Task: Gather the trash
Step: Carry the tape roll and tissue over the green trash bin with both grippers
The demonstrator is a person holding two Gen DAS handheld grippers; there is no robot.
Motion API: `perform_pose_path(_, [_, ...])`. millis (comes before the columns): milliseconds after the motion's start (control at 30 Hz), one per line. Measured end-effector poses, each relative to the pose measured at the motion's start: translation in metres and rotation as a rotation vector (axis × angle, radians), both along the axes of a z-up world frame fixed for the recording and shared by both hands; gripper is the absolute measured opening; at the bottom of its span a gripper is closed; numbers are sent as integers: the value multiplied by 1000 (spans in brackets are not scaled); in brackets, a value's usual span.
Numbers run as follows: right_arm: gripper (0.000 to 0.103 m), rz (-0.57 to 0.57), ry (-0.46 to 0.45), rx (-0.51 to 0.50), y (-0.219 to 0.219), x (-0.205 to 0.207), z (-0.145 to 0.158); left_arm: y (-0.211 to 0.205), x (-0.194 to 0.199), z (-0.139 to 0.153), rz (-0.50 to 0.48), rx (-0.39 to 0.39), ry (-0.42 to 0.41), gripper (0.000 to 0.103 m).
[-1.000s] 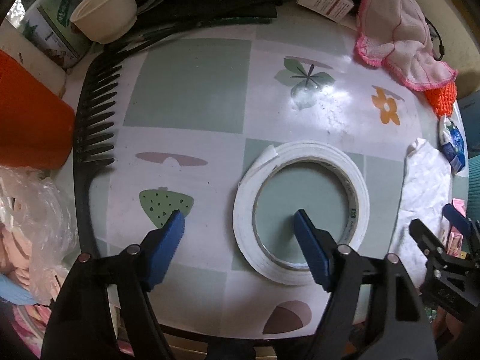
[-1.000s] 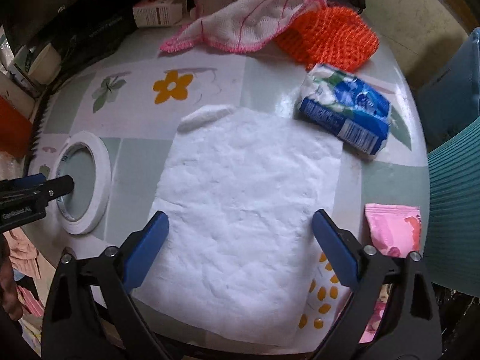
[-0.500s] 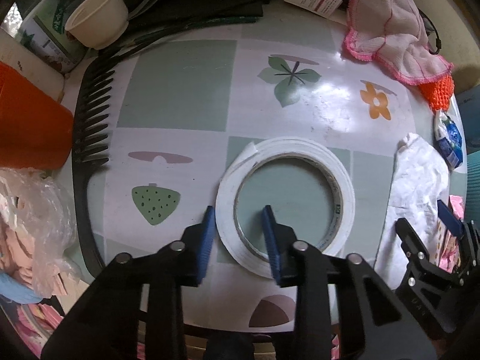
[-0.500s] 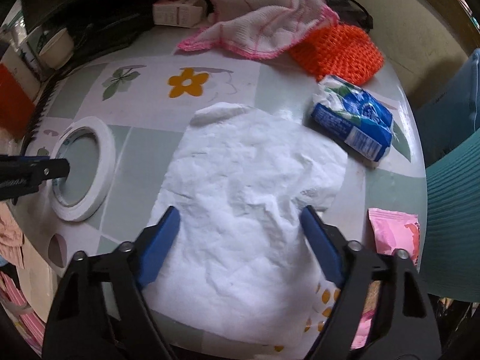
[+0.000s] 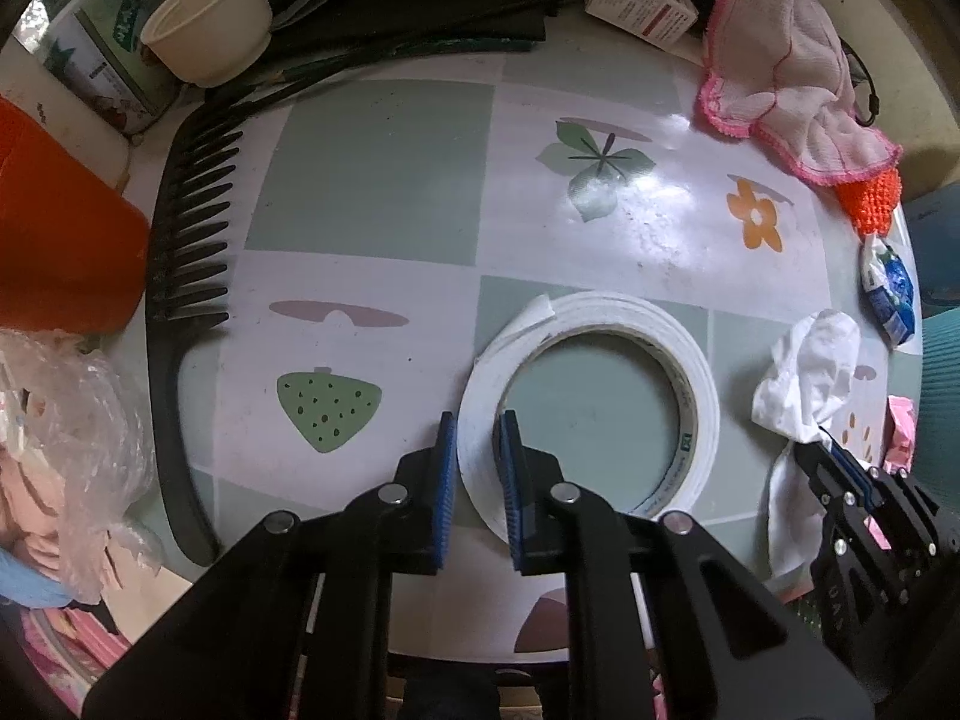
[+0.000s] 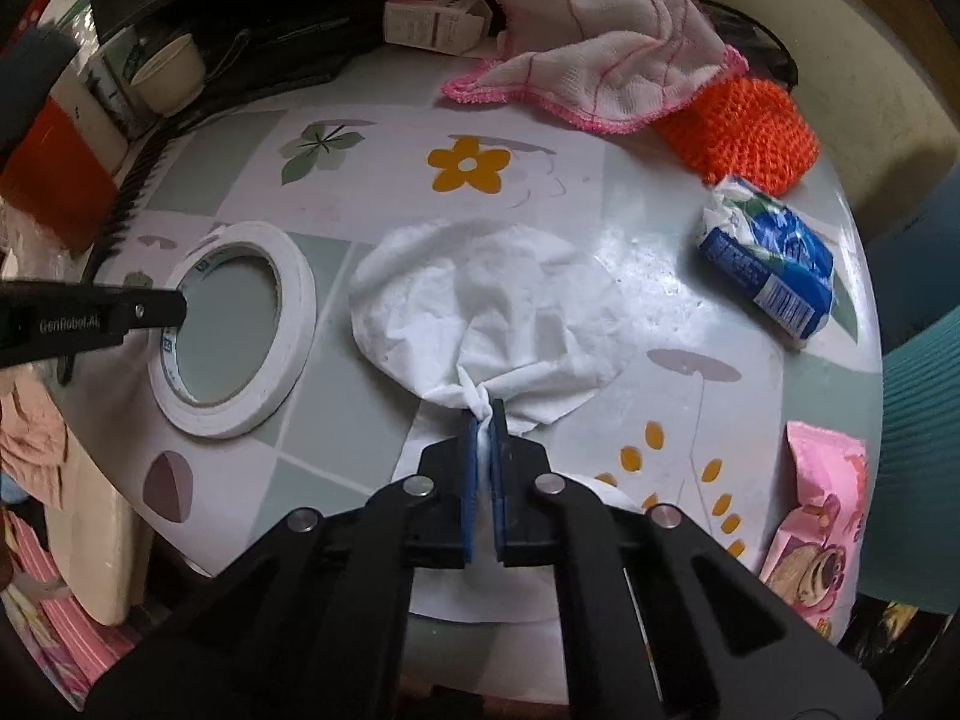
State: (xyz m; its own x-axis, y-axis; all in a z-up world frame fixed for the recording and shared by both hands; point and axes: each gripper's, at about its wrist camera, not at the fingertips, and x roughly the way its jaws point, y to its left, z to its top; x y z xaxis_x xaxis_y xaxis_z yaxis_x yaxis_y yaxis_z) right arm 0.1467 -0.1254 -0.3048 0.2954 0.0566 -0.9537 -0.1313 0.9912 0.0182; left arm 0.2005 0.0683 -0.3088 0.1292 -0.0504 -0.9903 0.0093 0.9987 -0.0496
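A white tape roll lies flat on the patterned table. My left gripper is shut on the roll's near rim, one finger inside the ring and one outside; the roll also shows in the right wrist view. A white paper tissue lies bunched on the table. My right gripper is shut on its near edge, and the tissue is gathered into a twist at the fingertips. The tissue and right gripper also show at the right of the left wrist view.
A blue-and-white wrapper, a pink packet, an orange knit pad and a pink-edged cloth lie right and back. A black comb, orange cup, cream cup and small carton are left and back.
My left gripper closed from wide open onto the tape roll's rim. My right gripper closed on the flat tissue's near edge, bunching it up.
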Motion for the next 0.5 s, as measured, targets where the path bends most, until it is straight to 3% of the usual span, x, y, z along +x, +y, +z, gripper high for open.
perform_pose_path(200, [4, -2, 7, 5, -4, -17, 9, 20, -12, 1, 6, -13, -2, 14])
perform_pose_path(500, [4, -48, -19, 29, -4, -20, 41, 30, -8, 32, 4, -31, -36, 14])
